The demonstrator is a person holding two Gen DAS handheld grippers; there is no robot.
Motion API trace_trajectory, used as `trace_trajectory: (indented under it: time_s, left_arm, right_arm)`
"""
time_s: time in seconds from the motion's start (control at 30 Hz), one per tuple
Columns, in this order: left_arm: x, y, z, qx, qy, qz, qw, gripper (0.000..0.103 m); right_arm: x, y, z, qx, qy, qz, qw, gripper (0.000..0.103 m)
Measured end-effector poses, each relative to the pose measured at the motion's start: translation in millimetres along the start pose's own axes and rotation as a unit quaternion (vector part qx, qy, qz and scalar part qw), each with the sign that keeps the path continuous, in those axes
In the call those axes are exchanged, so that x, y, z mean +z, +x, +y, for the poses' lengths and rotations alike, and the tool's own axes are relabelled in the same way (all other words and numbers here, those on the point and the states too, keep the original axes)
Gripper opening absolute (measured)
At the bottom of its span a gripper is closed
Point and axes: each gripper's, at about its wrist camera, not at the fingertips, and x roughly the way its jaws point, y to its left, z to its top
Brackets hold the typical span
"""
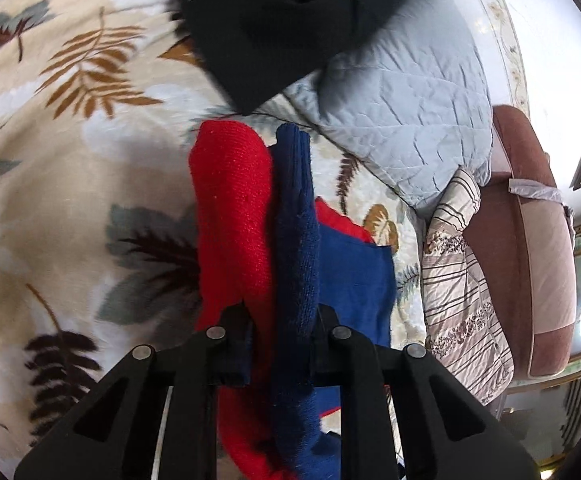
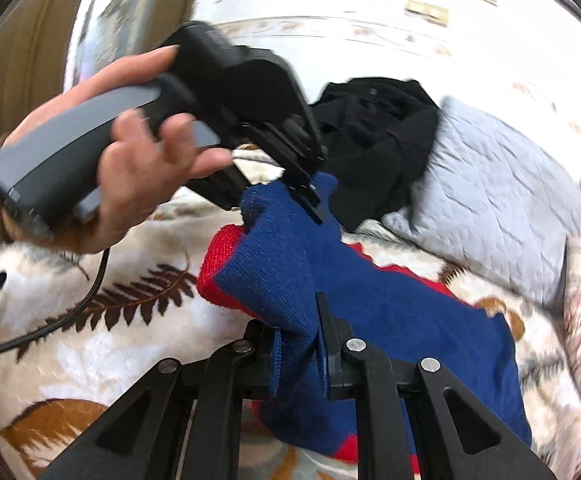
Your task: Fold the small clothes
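A small red and blue knitted sweater (image 1: 250, 216) hangs over a leaf-patterned blanket (image 1: 70, 160). My left gripper (image 1: 280, 344) is shut on a bunched edge of it. In the right wrist view the sweater (image 2: 290, 272) is stretched between both grippers. My right gripper (image 2: 296, 344) is shut on its blue edge near the camera. The left gripper (image 2: 308, 196), held by a hand (image 2: 130, 168), pinches the far blue edge and lifts it above the blanket (image 2: 90, 340).
A black garment (image 1: 290, 20) lies crumpled at the far side of the bed, also in the right wrist view (image 2: 374, 136). A grey quilted pillow (image 1: 402, 100) and a striped pillow (image 1: 462, 280) lie at the right. A brown headboard (image 1: 530, 240) stands beyond them.
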Motion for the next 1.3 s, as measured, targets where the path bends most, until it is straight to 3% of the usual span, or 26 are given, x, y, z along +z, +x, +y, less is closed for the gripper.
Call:
trace_trajectory:
  time_s: [0.33,0.53,0.67,0.77,0.93,1.13,1.27,1.3]
  left_arm:
    - [-12.1,23.6,-69.3,0.033,0.026,-0.001,0.9991,0.015]
    - [-11.4,51.4,-104.1,0.059,0.043,-0.004,0.9973,0.015]
    - [-10.3,82.4,-127.1,0.076,0.054,0.009,0.9956,0.015]
    - [-11.7,106.8,-140.6,0.086,0.061,0.019,0.9942,0.015]
    - [-15.5,151.4,-164.8,0.122,0.086,0.039,0.988,0.016]
    - [-33.6,198.3,-194.7,0.187,0.151,0.037,0.9701,0.024]
    - [-51.0,215.7,-214.2,0.225,0.215,0.022,0.9502,0.052]
    - [-54.9,215.8,-218.2,0.232,0.227,0.019,0.9457,0.054]
  right_arm:
    - [-15.4,-31.4,-81.9,0.031,0.146,-0.01,0.989,0.01]
    - [-36.1,-30.2,-143.3,0.087,0.299,0.001,0.95,0.01]
    - [-62.0,-26.9,-189.1,0.134,0.428,0.01,0.894,0.009]
    - [-78.3,-26.6,-209.5,0.149,0.483,0.014,0.863,0.009]
    - [-99.2,-33.2,-226.9,0.15,0.53,0.014,0.835,0.009]
    - [-135.3,-36.6,-249.1,0.146,0.587,0.027,0.796,0.009]
    - [-160.8,-19.6,-258.8,0.143,0.623,0.062,0.766,0.009]
    - [-165.5,-14.1,-258.9,0.144,0.629,0.073,0.761,0.009]
